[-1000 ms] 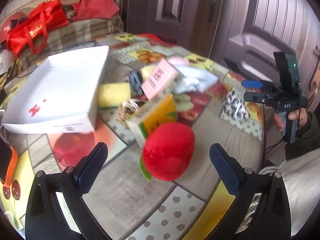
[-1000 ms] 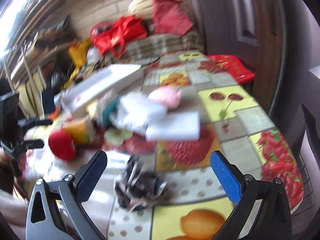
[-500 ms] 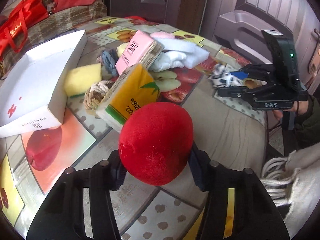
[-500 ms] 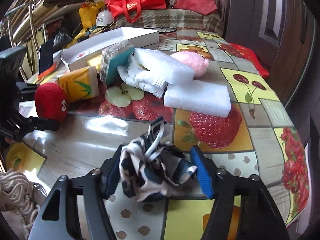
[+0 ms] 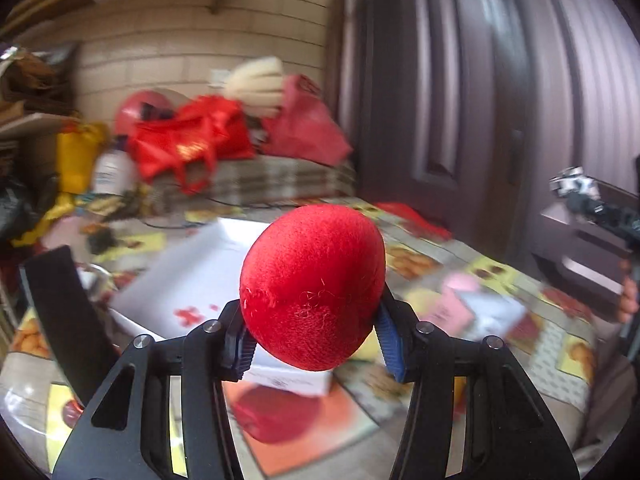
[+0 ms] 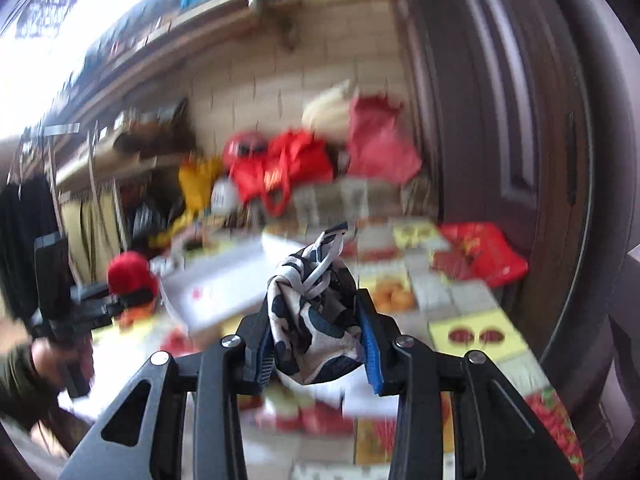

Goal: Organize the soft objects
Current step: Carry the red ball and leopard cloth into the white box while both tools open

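Observation:
My left gripper (image 5: 314,344) is shut on a red plush ball (image 5: 314,286) and holds it up above the table, in front of the white shallow box (image 5: 208,268). The ball and left gripper also show in the right wrist view (image 6: 128,274). My right gripper (image 6: 316,344) is shut on a bundled black-and-white patterned cloth (image 6: 312,308), lifted above the table; the white box (image 6: 224,280) lies beyond it. The right gripper shows at the far right of the left wrist view (image 5: 600,208).
A fruit-print tablecloth (image 5: 416,260) covers the table. Blurred pink and white packs (image 5: 468,308) lie at the right. Red bags (image 5: 192,144) and clutter sit on a bench behind. A dark door (image 5: 460,100) stands at the right. A red bag (image 6: 484,252) lies by the table's far corner.
Both grippers closed on their objects and lifted them off the table: the left raised the red plush ball, the right raised the patterned cloth. Both views now tilt up toward the wall.

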### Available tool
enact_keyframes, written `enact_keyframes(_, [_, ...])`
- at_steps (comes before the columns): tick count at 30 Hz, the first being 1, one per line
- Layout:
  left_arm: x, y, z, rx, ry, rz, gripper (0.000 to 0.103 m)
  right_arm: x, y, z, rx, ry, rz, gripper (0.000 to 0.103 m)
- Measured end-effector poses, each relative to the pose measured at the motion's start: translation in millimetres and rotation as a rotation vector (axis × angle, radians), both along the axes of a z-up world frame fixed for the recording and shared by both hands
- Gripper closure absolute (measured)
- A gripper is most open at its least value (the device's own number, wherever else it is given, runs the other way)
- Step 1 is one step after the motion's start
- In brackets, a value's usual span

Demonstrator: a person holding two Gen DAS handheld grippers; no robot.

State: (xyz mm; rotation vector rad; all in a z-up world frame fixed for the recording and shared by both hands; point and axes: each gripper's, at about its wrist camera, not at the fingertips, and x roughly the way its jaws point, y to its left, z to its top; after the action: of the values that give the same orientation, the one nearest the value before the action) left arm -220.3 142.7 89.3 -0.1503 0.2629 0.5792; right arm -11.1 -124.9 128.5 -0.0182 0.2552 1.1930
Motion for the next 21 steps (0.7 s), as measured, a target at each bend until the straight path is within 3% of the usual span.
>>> enact_keyframes(2, [5.0,8.6,-14.5,0.016,0.015,0.063,0.052,3.0,15.5,-3.7,0.037,-0.008,-0.047,0.065])
enact_keyframes(5, [12.9,19.7,-39.1,-0.010,0.068,0.108,0.052,7.0,35.0,-26.1,0.011,-0.006,-0.092,0.065])
enact_keyframes(10, [0.0,29.3,-38.2,0.029,0.042,0.177,0.052,15.4,54.0,-71.7,-0.056,0.066,-0.122,0.065])
enact_keyframes(12, [-3.4,34.1,-37.8,0.006,0.036,0.195,0.052,11.6,62.9,-78.3,-0.094,0.078,-0.105,0.066])
enact_keyframes(14, [-5.5,43.3,-38.2,-0.004,0.033,0.214,0.052,1.8,65.7,-75.9,-0.065,0.073,-0.080,0.066])
enact_keyframes(21, [2.8,64.9,-37.8,0.010,0.054,0.251,0.052,-56.5,114.9,-78.6,-0.120,0.041,0.102,0.066])
